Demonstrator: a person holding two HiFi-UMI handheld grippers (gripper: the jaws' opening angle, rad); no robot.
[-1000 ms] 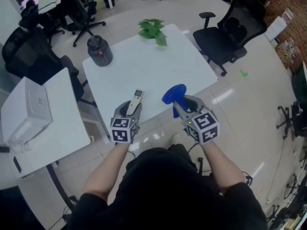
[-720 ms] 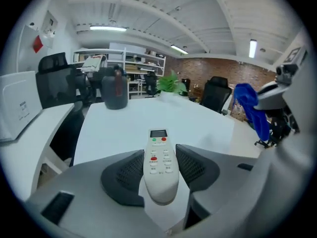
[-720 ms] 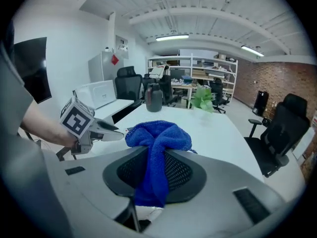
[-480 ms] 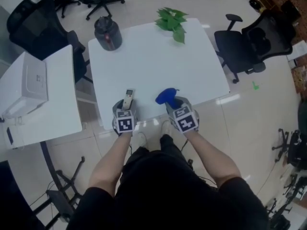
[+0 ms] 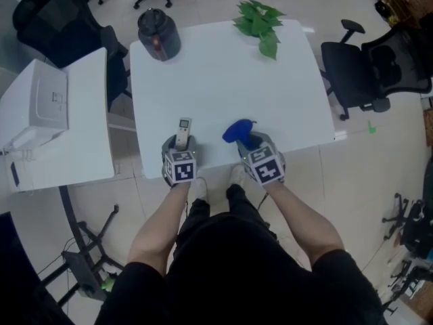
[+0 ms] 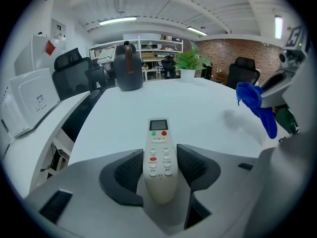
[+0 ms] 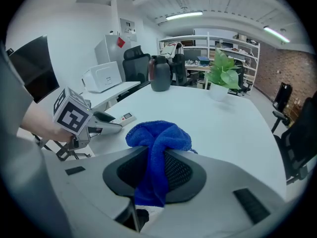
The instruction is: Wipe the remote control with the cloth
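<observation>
The remote control [image 6: 158, 157] sits buttons-up between the jaws of your left gripper [image 5: 181, 144], both pads pressed against its sides. Its screen end points away from you over the near edge of the white table [image 5: 223, 80]. Just beside it, your right gripper [image 5: 249, 141] is clenched on the blue cloth [image 7: 157, 143], which bunches above the jaws and hangs below them. A dark jug [image 5: 158, 34] and a green plant [image 5: 259, 22] stand at the table's far side.
</observation>
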